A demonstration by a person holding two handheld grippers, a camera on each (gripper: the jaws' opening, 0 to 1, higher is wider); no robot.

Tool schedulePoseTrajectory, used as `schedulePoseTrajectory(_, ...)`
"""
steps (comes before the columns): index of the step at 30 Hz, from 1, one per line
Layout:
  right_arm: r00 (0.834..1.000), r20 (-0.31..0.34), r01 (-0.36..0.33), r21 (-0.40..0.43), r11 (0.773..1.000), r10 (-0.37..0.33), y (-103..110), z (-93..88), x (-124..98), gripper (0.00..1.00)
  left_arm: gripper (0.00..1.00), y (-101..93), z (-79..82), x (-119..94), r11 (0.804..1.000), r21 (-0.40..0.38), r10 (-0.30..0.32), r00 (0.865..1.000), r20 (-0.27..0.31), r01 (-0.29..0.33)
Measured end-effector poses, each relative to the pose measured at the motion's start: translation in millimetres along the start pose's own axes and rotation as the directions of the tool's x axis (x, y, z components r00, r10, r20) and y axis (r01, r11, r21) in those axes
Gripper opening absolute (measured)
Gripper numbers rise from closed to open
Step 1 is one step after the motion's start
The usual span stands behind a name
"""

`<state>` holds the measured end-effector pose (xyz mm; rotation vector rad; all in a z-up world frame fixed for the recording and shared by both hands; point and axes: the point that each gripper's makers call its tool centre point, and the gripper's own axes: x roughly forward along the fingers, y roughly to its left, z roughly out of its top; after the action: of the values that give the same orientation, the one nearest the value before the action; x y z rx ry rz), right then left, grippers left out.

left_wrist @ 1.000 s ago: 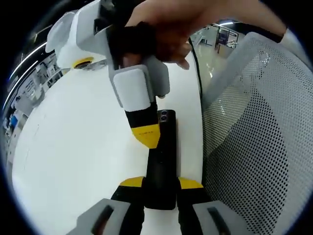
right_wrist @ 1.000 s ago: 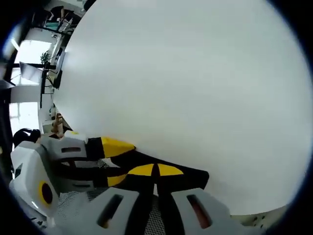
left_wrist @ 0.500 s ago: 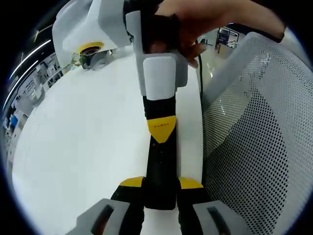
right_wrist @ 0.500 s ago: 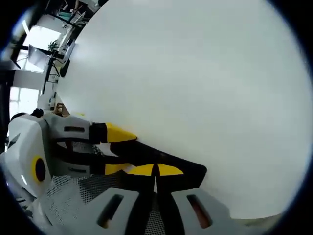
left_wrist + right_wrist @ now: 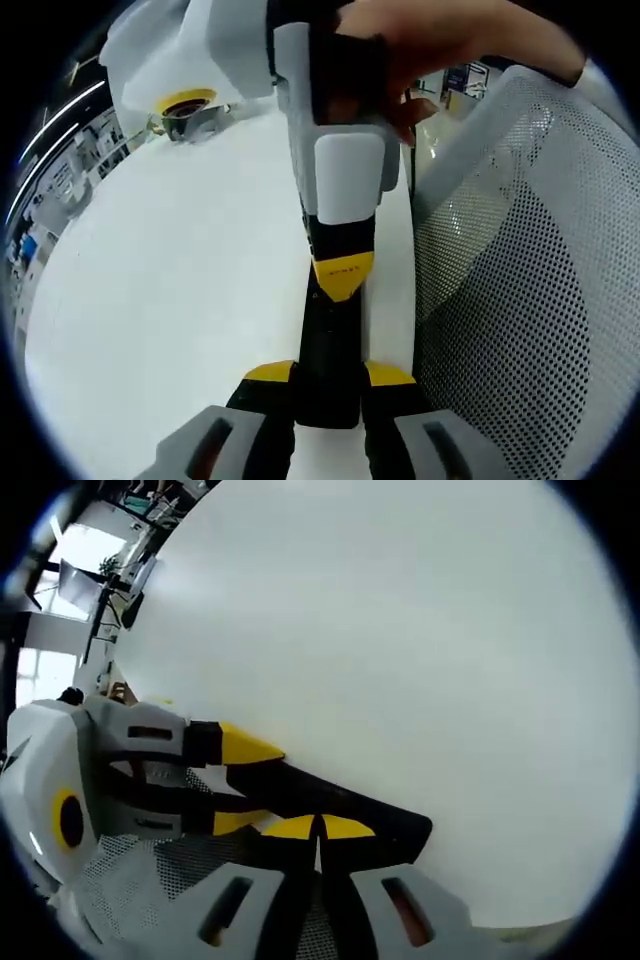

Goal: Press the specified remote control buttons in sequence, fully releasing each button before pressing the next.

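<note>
Left gripper (image 5: pixel 330 378) clamped on remote (image 5: pixel 330 340); right gripper (image 5: pixel 343 278) closed, tip down on it. Could slide off target, pressing neighbouring button.

No text, label, brand or number can be read here. In the left gripper view, a small dark marking sits on the yellow tip of the other gripper (image 5: pixel 343 275), at the centre of the frame, but it is too small and blurred to make out. Blue signs (image 5: pixel 462 76) stand in the background at the upper right of the same frame, with their lettering unreadable. In the right gripper view, the grey body of the other gripper (image 5: pixel 150 772) at the left of the frame carries faint dark marks, too blurred to read.
</note>
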<state>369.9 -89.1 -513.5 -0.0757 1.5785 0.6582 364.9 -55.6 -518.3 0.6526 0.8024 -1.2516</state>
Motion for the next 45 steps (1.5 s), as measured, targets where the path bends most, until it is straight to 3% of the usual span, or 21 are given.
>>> schedulePoseTrajectory(14,0.996,0.076,0.052,-0.024,0.998,-0.05,0.2,-2.7,-0.4,0.0,0.25,-0.4,0.5,0.1,1.0,0.008,-0.002,1.0,0.0,0.002)
schedulePoseTrajectory(18,0.991,0.11,0.082,-0.1,0.992,-0.071,0.9,-2.2,-0.7,0.0,0.25,-0.5,0.6,0.0,1.0,0.011,-0.005,1.0,0.001,0.005)
schedulePoseTrajectory(28,0.987,0.161,0.046,-0.081,0.996,-0.032,0.8,-3.4,-1.3,0.0,0.25,-0.7,0.8,0.0,1.0,0.009,-0.005,1.0,0.006,0.005)
schedulePoseTrajectory(41,0.993,0.118,0.003,0.003,1.0,-0.003,-3.5,-12.4,-3.9,0.0,0.25,-0.6,0.6,0.0,1.0,0.011,-0.005,1.0,0.005,0.005)
schedulePoseTrajectory(45,0.995,0.104,0.01,-0.007,1.0,-0.01,-3.0,-13.8,-0.1,0.0,0.25,-0.8,0.6,-0.3,1.0,0.011,-0.005,1.0,0.006,0.005)
